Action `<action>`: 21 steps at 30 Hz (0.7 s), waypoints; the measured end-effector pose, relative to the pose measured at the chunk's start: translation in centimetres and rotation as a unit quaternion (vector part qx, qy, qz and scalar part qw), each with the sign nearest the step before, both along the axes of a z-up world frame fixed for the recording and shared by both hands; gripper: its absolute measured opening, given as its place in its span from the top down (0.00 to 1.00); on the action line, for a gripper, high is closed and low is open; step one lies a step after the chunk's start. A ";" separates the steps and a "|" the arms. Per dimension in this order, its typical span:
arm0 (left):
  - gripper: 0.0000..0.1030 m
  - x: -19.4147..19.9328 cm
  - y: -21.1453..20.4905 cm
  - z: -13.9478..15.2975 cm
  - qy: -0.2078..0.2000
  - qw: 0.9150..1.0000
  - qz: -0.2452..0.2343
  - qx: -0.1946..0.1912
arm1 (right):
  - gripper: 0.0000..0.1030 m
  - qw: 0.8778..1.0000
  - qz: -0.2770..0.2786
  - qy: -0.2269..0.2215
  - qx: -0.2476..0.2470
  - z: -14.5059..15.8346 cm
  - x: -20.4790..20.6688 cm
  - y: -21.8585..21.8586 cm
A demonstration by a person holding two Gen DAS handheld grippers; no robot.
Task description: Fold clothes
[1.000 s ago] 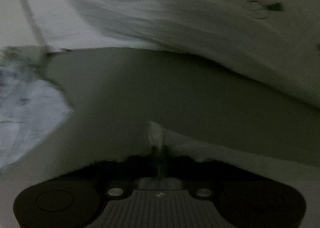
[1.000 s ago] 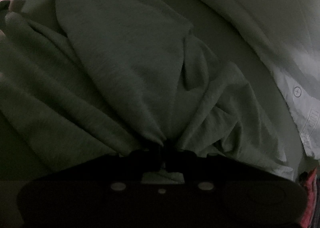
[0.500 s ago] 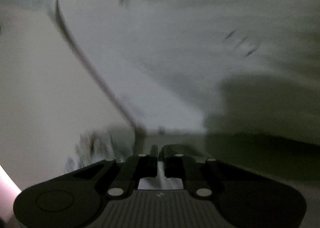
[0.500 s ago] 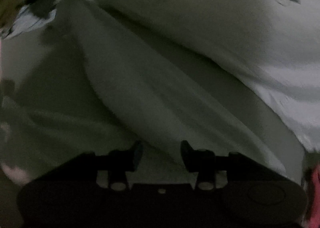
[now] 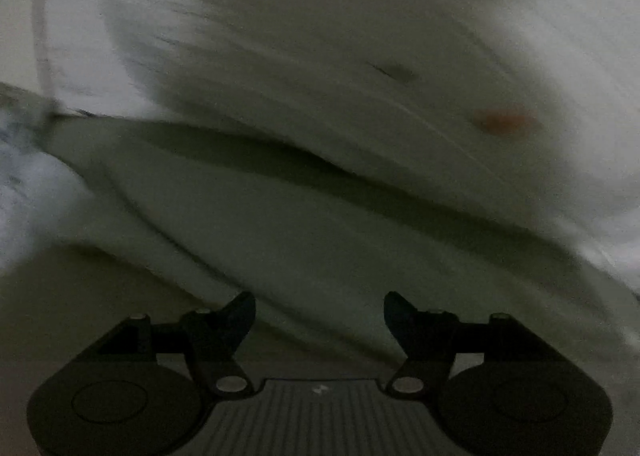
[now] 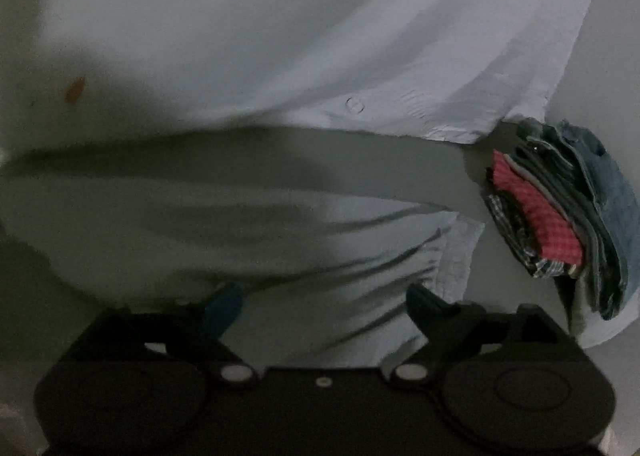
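Note:
A pale grey-green garment [image 5: 304, 240] lies spread in front of my left gripper [image 5: 319, 310], blurred by motion. The left jaws are opening and stand wide apart, with nothing pinched between them. In the right wrist view the same garment [image 6: 224, 216] lies flat with creases, its hem toward the right. My right gripper [image 6: 324, 302] hovers just above it, jaws opening wide, and the cloth is under them, not gripped. The scene is dim.
A white sheet or duvet [image 5: 360, 36] with small printed marks fills the far side in both views [image 6: 304, 36]. A stack of folded clothes [image 6: 560, 212], denim, red check and dark plaid, sits at the right.
Both grippers were shut on the grey-green garment a second ago; both have let it go and opened wide. Both hands have pulled back and lifted, and the right view has swung to show the stack.

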State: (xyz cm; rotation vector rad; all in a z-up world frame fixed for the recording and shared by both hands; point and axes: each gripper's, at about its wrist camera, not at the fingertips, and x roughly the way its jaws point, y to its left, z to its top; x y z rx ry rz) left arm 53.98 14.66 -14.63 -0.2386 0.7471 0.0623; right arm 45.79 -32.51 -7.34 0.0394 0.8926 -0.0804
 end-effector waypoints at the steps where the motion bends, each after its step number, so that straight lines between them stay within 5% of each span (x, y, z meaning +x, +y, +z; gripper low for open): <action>1: 0.29 -0.6 -1.7 -0.5 0.003 1.000 -0.019 -0.003 | 0.11 1.000 -0.008 -0.001 0.009 0.4 0.8 -0.8; 10: 0.27 -3.6 -12.6 -3.7 0.057 0.991 -0.111 -0.037 | 0.02 0.997 -0.072 -0.004 0.035 5.7 8.1 -7.1; 16: 0.17 -4.2 -15.8 -4.7 0.035 0.988 -0.143 0.038 | 0.01 0.999 -0.032 0.005 -0.025 8.4 12.5 -7.6; 21: 0.11 -5.2 -17.2 -5.6 0.020 0.984 -0.148 0.093 | 0.01 0.996 0.038 0.019 -0.076 5.1 12.2 -5.3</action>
